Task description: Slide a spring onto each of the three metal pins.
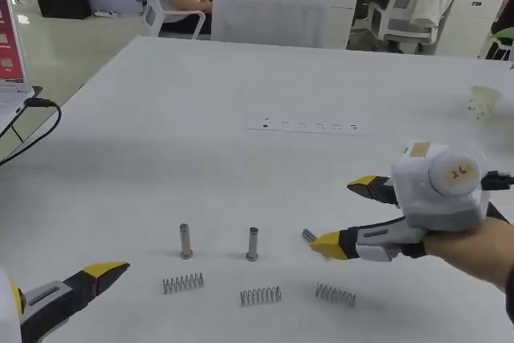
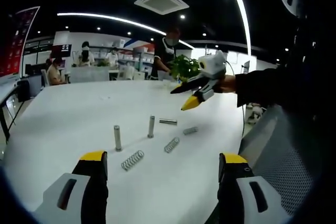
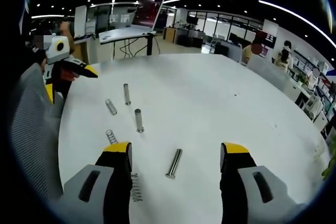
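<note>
left gripper [image 2: 162, 157] and right gripper [image 3: 176, 149] fingers open, empty; fallen pin [image 3: 174, 163] just before the right; broad table [image 1: 241, 86] beyond.

Near edge of the desk [image 1: 144, 158]
Springs [image 1: 261, 296] lay in a row; behind stood two pins [image 1: 185, 241], a third pin [image 1: 308, 235] lying rightmost.

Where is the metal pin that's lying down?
The lying pin rests on the table, just ahead of the open right hand-held gripper; in the head view, right of the nearer upright pin, beyond the rightmost spring.
</note>
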### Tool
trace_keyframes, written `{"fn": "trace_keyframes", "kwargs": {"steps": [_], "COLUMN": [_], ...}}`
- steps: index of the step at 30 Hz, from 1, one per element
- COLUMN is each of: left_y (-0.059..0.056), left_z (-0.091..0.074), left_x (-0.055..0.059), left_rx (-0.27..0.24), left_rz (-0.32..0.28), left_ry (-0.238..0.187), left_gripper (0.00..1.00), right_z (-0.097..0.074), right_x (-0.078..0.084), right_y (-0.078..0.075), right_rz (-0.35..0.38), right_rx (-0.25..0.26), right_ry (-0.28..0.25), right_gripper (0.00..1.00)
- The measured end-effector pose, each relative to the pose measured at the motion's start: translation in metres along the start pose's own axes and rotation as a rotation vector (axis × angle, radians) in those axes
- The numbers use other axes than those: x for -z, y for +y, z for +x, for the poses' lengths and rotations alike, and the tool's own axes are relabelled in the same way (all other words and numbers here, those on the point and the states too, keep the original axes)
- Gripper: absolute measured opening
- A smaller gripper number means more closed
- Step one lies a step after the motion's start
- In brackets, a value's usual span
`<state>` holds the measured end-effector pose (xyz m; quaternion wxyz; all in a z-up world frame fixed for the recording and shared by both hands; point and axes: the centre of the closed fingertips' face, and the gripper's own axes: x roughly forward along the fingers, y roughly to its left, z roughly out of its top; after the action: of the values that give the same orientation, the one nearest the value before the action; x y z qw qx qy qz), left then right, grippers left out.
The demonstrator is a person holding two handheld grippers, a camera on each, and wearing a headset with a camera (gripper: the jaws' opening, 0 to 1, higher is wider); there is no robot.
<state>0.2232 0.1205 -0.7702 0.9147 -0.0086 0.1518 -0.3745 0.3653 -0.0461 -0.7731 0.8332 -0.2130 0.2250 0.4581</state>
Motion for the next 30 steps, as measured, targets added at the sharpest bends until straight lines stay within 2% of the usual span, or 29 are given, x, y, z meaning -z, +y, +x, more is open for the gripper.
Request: {"fn": "trace_keyframes", "kwargs": {"steps": [12,30], "left_y": [0.0,0.002], "left_z": [0.0,-0.002], "left_x": [0.0,0.0], "left_rx": [-0.004,-0.011], "left_rz": [0.004,-0.009], "left_ry": [0.005,-0.004], "left_gripper": [0.83,0.82], "right_z": [0.023,0.047], "right_x": [0.01,0.029], "right_y": [-0.007,-0.003], "right_rz": [0.013,0.076], "right_rx": [0.008,0.002], "right_ry": [0.067,0.193], "right_gripper": [0.57,0.28]}}
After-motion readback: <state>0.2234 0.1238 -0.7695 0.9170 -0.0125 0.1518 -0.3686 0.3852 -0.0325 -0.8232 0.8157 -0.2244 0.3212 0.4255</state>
